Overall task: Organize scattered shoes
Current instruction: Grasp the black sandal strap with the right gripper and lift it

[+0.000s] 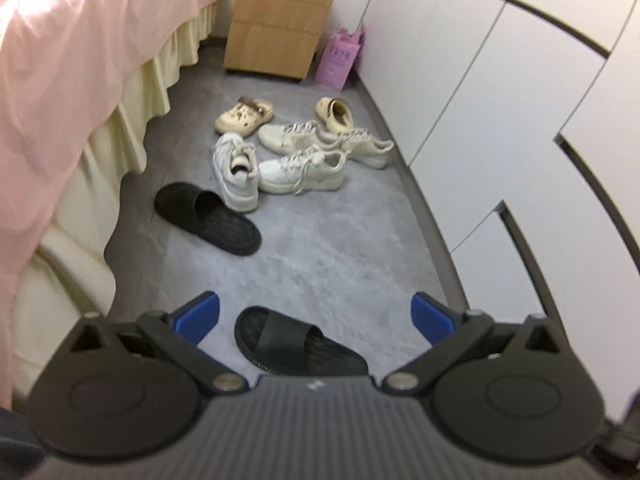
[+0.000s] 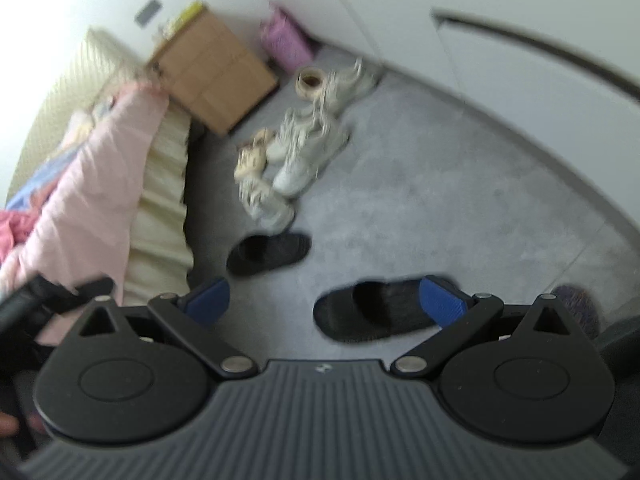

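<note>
Nearest on the floor [image 1: 340,248], one slide [image 1: 296,344], then another slide [image 1: 208,218] toward the bed [image 1: 60,80] at left, sneakers [image 1: 300,152] and clogs [image 1: 244,116] behind, cabinet [image 1: 280,20] farthest, wardrobe [image 1: 500,80] along the right.

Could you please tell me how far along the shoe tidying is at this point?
Nothing looks done yet. The near slipper, far slipper, four sneakers and two clogs lie scattered on the floor. Nothing is in hand: the left gripper and right gripper are open and empty. Pairing and lining up all remain.
</note>
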Available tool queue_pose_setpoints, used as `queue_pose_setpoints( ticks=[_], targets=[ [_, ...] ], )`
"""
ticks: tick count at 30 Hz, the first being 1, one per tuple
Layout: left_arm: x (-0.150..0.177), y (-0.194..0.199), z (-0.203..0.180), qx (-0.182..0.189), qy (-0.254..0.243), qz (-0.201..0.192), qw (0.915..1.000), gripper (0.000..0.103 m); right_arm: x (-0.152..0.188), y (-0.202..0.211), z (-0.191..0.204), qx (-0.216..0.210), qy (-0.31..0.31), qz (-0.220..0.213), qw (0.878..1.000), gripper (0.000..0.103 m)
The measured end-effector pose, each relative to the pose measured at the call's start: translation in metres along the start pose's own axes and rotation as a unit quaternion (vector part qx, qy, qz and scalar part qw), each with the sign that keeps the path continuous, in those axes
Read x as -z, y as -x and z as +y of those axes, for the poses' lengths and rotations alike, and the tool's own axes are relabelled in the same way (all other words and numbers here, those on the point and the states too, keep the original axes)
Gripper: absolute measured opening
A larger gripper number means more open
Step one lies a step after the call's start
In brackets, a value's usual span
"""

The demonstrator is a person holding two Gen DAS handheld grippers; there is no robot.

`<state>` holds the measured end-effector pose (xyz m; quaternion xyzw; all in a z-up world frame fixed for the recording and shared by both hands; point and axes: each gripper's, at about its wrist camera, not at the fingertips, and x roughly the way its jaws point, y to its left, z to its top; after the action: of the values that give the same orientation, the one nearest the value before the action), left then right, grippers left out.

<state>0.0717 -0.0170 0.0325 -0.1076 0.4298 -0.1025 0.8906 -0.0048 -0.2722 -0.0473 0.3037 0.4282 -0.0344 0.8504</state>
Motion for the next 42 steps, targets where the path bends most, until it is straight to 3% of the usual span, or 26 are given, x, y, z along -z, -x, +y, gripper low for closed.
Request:
queue_pose_setpoints(
  ticks=[5,7,10,12,15,18,20,27,36,39,40,42],
  targets=[
    [0.003,0.013,0.024,0.009,0.019,-0.011,0.9997,0.103,0.028,-0.076,0.034,0.084,0.024,0.020,0.996,0.103],
    [0.006,0.013,0.034,0.013,0.033,-0.002,0.9994,0.103,0.043,-0.122,0.050,0.105,0.036,0.014,0.994,0.103],
    [0.011,0.010,0.043,0.011,0.044,0.010,0.9989,0.103,0.072,-0.191,0.071,0.126,0.105,-0.016,0.986,0.103],
    [0.015,0.010,0.045,0.000,0.047,0.011,0.9988,0.103,0.083,-0.225,0.075,0.138,0.127,-0.014,0.982,0.103],
    [0.019,0.009,0.049,-0.004,0.050,0.009,0.9987,0.103,0.097,-0.284,0.062,0.165,0.109,-0.003,0.980,0.103],
    [0.021,0.006,0.054,0.010,0.073,0.013,0.9972,0.103,0.104,-0.328,0.053,0.229,0.135,-0.003,0.964,0.103],
    [0.021,0.005,0.056,0.021,0.080,0.018,0.9965,0.103,0.106,-0.349,0.048,0.243,0.152,-0.013,0.958,0.103],
    [0.026,-0.010,0.062,0.010,0.089,0.035,0.9953,0.103,0.110,-0.359,0.046,0.201,0.194,-0.038,0.960,0.100],
    [0.031,-0.019,0.067,-0.002,0.101,0.051,0.9936,0.103,0.112,-0.386,0.048,0.198,0.153,0.013,0.968,0.100],
    [0.033,-0.023,0.070,0.001,0.114,0.064,0.9914,0.103,0.111,-0.386,0.047,0.149,0.217,0.017,0.965,0.088],
    [0.033,-0.023,0.071,0.003,0.118,0.066,0.9908,0.103,0.112,-0.385,0.048,0.132,0.244,0.019,0.961,0.079],
    [0.033,-0.023,0.073,0.007,0.122,0.066,0.9903,0.103,0.114,-0.381,0.048,0.109,0.287,0.033,0.951,0.080]
  ],
)
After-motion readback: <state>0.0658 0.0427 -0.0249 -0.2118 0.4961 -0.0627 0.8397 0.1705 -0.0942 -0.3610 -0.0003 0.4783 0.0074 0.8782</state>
